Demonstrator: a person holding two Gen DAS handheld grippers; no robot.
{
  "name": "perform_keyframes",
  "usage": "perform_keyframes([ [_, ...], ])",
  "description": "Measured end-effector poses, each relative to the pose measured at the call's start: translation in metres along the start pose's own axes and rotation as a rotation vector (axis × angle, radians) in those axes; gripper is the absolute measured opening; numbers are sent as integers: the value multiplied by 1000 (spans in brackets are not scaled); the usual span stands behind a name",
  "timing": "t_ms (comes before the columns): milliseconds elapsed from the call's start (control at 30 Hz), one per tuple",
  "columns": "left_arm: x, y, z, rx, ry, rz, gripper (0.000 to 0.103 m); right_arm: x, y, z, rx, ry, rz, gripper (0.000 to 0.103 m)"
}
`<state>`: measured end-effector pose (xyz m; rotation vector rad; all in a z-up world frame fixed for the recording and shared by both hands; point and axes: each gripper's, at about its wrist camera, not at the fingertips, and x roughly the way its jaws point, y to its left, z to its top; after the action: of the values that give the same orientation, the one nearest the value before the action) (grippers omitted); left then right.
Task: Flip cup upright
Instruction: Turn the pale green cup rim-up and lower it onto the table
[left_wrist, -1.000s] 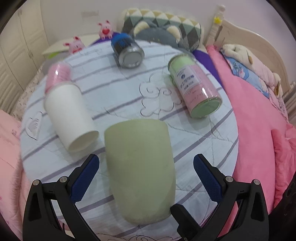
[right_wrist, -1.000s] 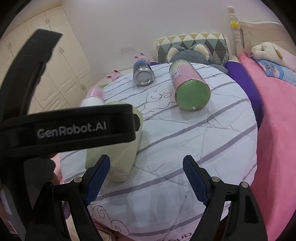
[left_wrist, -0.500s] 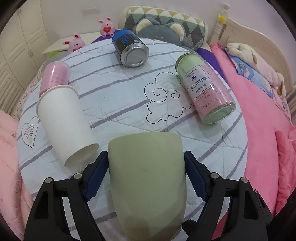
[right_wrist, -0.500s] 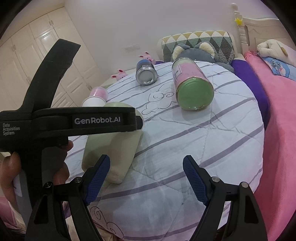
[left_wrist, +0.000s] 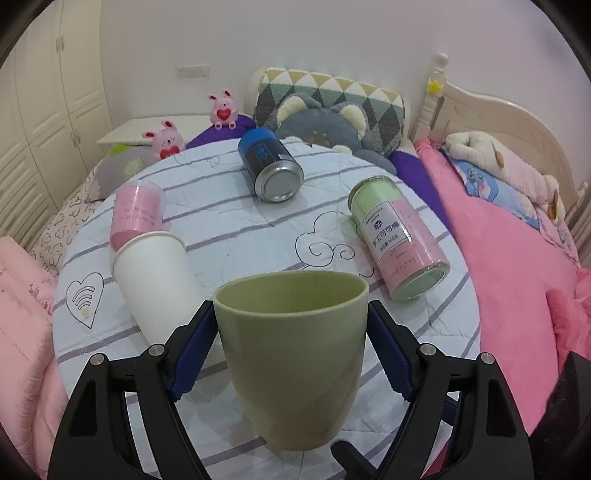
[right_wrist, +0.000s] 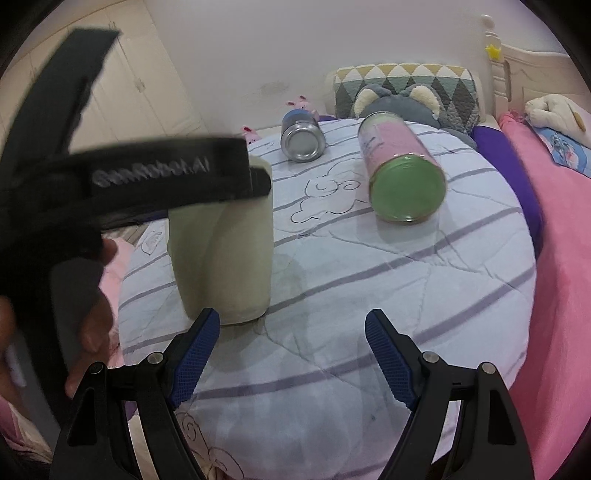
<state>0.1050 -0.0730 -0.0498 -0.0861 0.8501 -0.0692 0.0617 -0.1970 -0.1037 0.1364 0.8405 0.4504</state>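
Left of the green cup (left_wrist: 291, 354), the white cup (left_wrist: 155, 284) lies on its side, its base hidden behind the left gripper's (left_wrist: 290, 354) near pad; a pink cup (left_wrist: 136, 214) lies just beyond it. In the right wrist view the left gripper body (right_wrist: 147, 177) covers the green cup's rim, and its "GenRobot.AI" lettering is motion-blurred, barely legible.

The green cup stands mouth-up on the striped quilt (left_wrist: 240, 229), clamped at its upper wall between the left gripper's blue pads. One second ago it stood mouth-down with the pads spread wide of it; half a second ago the pads had closed on it, still inverted.

Behind the green cup: a blue can (left_wrist: 269, 170), label unreadable. Right of it: a pink-green canister (left_wrist: 399, 240), Chinese label print, mostly too small to read.

Right gripper (right_wrist: 291, 354) is spread wide, holding nothing, just right of the cup's base, as before.
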Motion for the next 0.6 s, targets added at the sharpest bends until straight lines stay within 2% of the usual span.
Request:
perform_keyframes([
  [267,-10,7,-5,-11,-49,-9,82,15,-3,-1,5,28,-8,82],
  [467,-18,2,-11,16,-88,30,82,24,-3,1,7,16,-11,82],
  [600,-19,5,-13,10,-87,31,82,29,0,6,-13,11,-36,82],
])
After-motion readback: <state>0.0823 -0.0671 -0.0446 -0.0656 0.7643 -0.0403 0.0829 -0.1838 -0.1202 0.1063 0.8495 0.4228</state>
